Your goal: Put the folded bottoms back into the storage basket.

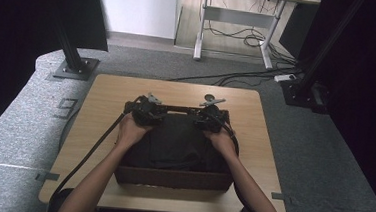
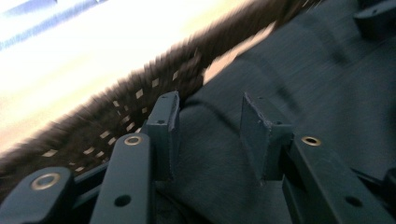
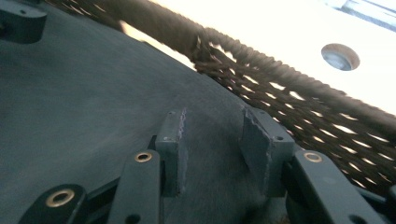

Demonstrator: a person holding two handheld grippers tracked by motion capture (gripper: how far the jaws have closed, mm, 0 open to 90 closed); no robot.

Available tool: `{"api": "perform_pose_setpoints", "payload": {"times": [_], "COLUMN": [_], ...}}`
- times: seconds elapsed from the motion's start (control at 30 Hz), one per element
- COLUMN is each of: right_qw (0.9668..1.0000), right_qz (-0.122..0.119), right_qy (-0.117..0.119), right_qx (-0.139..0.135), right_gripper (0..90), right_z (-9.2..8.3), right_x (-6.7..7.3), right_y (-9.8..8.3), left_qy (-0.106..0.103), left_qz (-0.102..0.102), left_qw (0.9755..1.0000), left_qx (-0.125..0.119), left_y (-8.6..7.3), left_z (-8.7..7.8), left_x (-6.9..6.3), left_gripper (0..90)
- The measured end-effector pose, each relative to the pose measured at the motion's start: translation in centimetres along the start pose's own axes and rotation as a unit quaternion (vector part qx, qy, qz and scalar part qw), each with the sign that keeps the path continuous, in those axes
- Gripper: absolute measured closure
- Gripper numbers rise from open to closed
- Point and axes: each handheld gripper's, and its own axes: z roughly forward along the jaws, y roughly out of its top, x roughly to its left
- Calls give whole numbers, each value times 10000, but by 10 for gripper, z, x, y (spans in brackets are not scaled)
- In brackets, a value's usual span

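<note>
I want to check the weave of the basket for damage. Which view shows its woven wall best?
The right gripper view: the basket wall is sharp there, its braided rim and open weave clear beside the dark cloth. The left gripper view shows the same kind of wall but motion-blurred. The high view shows the whole basket, too small to judge the weave.

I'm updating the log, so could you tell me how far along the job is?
Done: the dark grey cloth lies inside the brown woven basket. In hand: the left gripper and right gripper are open over the cloth by the far rim. Left: closing on the cloth.
</note>
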Motion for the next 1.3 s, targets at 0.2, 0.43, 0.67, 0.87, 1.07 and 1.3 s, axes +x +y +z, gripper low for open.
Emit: {"api": "perform_pose_setpoints", "payload": {"times": [0.2,0.43,0.67,0.87,1.07,1.3], "right_qw": [9993,9965,9969,9993,9993,9977], "right_qz": [-12,-32,271,-23,57,570], "right_qy": [127,280,332,255,-358,124], "right_qx": [349,783,664,279,-73,349], "right_gripper": [559,546,375,275,254,615], "right_z": [27,53,34,-21,-82,-91], "right_x": [-6,-9,-6,-3,-25,-49], "right_y": [-5,-12,-6,-7,-36,-86], "left_qy": [-104,-163,276,467,711,580], "left_qz": [-123,-106,174,427,155,-492], "left_qw": [9990,9957,9987,9980,9973,9971], "left_qx": [413,904,385,72,-52,-43], "left_y": [-3,-11,4,-5,-52,-100], "left_z": [23,48,7,-60,-97,-85], "left_x": [7,9,-9,-11,1,20], "left_gripper": [587,561,426,328,347,604]}}
